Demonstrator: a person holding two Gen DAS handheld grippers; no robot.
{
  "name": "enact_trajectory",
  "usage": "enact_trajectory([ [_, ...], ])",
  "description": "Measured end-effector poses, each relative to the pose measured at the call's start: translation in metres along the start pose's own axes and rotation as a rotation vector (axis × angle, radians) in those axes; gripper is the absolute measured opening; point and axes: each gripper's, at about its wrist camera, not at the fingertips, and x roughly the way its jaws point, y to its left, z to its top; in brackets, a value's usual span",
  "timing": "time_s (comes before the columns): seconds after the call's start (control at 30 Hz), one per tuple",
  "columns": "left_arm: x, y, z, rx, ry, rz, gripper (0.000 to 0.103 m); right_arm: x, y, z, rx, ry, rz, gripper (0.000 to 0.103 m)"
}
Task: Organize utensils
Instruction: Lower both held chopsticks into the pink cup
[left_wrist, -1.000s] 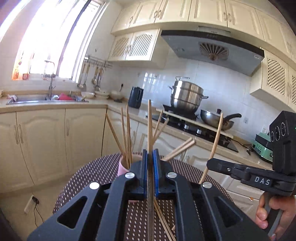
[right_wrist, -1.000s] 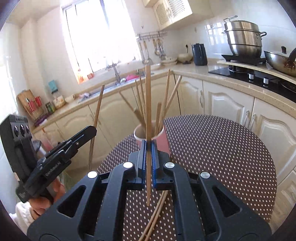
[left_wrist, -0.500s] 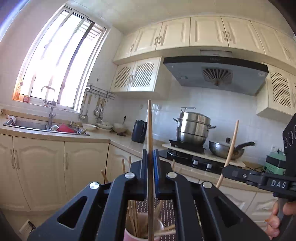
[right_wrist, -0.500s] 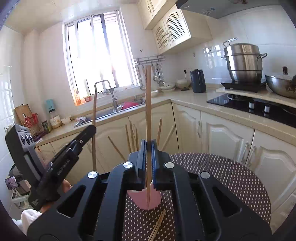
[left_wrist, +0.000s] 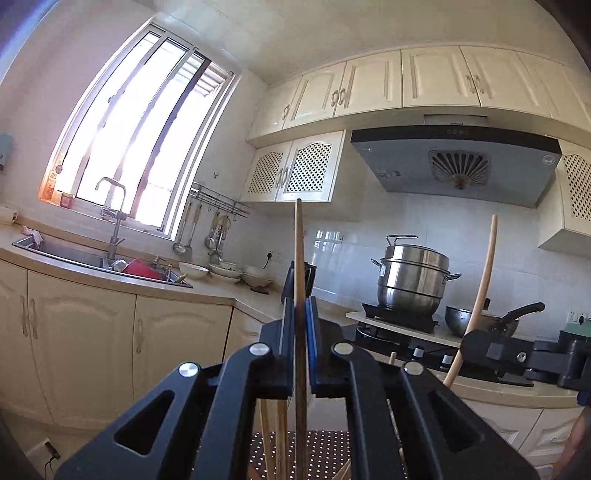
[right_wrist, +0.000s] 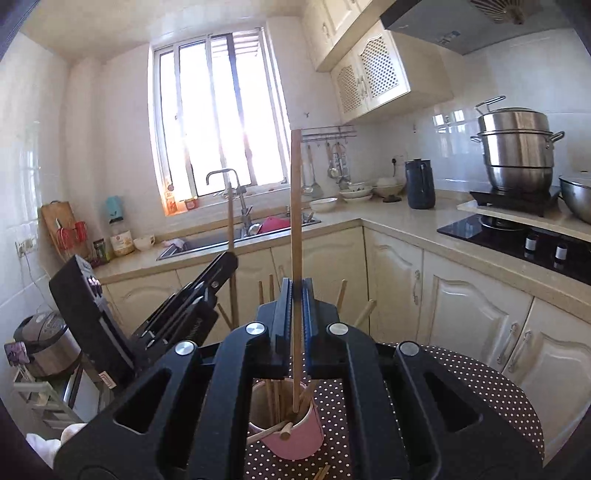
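My left gripper (left_wrist: 300, 308) is shut on an upright wooden chopstick (left_wrist: 298, 251). The tops of several chopsticks (left_wrist: 280, 424) show below its jaws. My right gripper (right_wrist: 296, 286) is shut on a second upright chopstick (right_wrist: 295, 206), whose lower tip hangs in the mouth of the pink cup (right_wrist: 299, 435). The cup stands on the dotted table (right_wrist: 461, 387) and holds several chopsticks. In each view the other gripper shows with its stick: the left gripper (right_wrist: 223, 264) at the left, the right gripper (left_wrist: 472, 341) at the right.
Loose chopsticks (right_wrist: 322, 472) lie on the table in front of the cup. Behind it run cabinets with a sink (right_wrist: 236, 236), a dark kettle (right_wrist: 419, 184), and a hob with a steel steamer pot (right_wrist: 517, 147). A rice cooker (right_wrist: 44, 343) stands at the far left.
Both grippers rose with their chopsticks and came over the pink cup. The cup slid from ahead to beneath the jaws, and the right stick's tip now hangs in its mouth.
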Motion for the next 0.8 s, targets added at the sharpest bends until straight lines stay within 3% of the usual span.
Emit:
enact_trajectory([
  [0.27,0.001,-0.001,-0.02,0.049,-0.01,0.038,0.006,0.014,0.012,-0.013,-0.04,0.056,0.03,0.005],
  [0.67,-0.006,0.009,-0.038,0.059,0.141,-0.023,0.007,0.028,0.02,-0.029,-0.053,0.144,0.02,0.006],
  [0.73,-0.009,0.011,-0.038,0.059,0.161,-0.024,0.011,0.029,0.021,-0.03,-0.041,0.152,0.017,0.006],
  [0.77,-0.011,0.011,-0.038,0.062,0.17,-0.023,0.024,0.03,0.021,-0.03,-0.036,0.156,0.01,0.006],
  [0.8,-0.012,0.012,-0.037,0.066,0.171,-0.022,0.03,0.03,0.022,-0.03,-0.034,0.161,0.003,0.006],
])
